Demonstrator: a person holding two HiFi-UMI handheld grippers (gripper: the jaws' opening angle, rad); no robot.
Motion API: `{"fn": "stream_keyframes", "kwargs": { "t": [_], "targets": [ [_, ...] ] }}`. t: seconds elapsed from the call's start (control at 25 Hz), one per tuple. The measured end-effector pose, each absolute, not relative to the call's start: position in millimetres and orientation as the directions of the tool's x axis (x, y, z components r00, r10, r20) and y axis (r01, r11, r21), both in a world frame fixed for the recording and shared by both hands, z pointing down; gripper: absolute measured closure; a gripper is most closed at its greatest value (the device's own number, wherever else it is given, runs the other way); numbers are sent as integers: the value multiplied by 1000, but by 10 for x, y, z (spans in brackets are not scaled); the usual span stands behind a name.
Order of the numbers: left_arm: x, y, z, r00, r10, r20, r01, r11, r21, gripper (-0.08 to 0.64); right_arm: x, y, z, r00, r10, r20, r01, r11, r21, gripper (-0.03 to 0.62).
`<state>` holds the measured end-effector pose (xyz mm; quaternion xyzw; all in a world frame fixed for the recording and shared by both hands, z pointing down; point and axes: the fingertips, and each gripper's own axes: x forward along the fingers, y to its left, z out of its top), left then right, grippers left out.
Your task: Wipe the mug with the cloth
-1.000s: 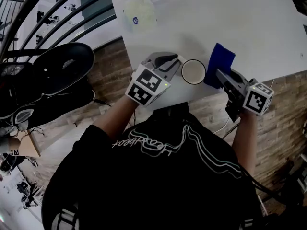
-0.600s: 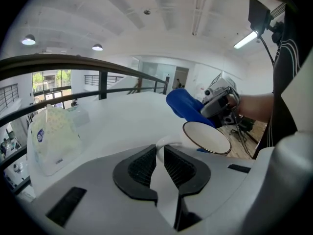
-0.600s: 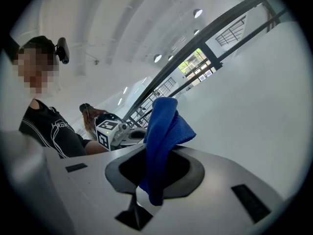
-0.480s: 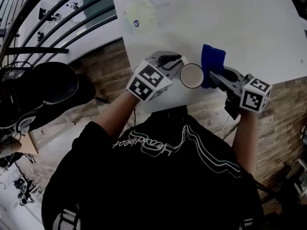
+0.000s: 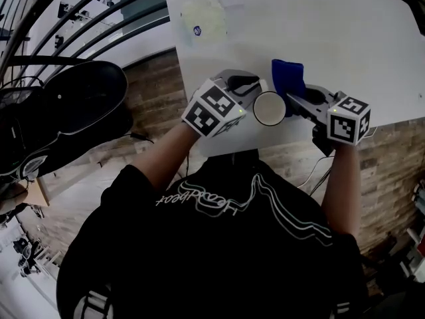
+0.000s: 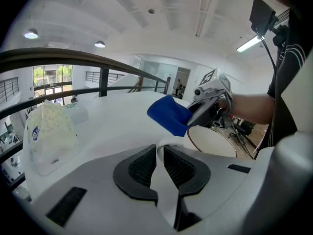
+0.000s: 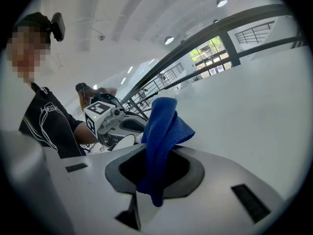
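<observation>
Broadly, the white table (image 5: 372, 38) carries everything close to its near edge. Any push on the mug should therefore go toward the far side, not toward the drop. The mug (image 5: 269, 109) stands upright there, mouth up, between the two tools. The left gripper (image 6: 160, 166) has just been closing its jaws, and the mug's handle (image 6: 165, 197) sits clenched between the pads. That hold is what will let the mug resist the rubbing, so I judge it best to have it firm before any pressure comes on. The right gripper (image 7: 155, 168) has its jaws clamped on the blue cloth (image 5: 288, 78). The cloth stands up in a bunched fold just at the far right of the mug's rim; whether it touches the rim I cannot tell. To wipe well, lay the loose fold against the wall or rim and sweep round it, leading with fabric and not with the jaws' hard tips.
</observation>
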<state>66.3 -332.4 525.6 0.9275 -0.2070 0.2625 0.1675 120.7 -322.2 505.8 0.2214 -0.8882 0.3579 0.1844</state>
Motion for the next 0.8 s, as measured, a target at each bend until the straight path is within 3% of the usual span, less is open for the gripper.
{"fn": "stream_keyframes", "kwargs": {
  "t": [0.28, 0.48, 0.64, 0.8],
  "targets": [
    [596, -3336, 5264, 780, -295, 552, -478, -850, 221, 506, 1022, -3309, 5427, -757, -163, 633, -588, 594, -549, 528],
    [599, -3344, 5288, 783, -297, 546, -481, -847, 229, 506, 1016, -3311, 5522, -723, -175, 668, -641, 529, -555, 528],
    [528, -3346, 5364, 775, -299, 556, -494, -836, 240, 503, 1102, -3348, 5534, -684, -294, 667, -714, 458, -531, 528],
    [295, -3242, 5322, 784, -308, 539, -514, -809, 284, 503, 1371, -3249, 5267, -580, -537, 612, -814, 365, -451, 528]
  ]
}}
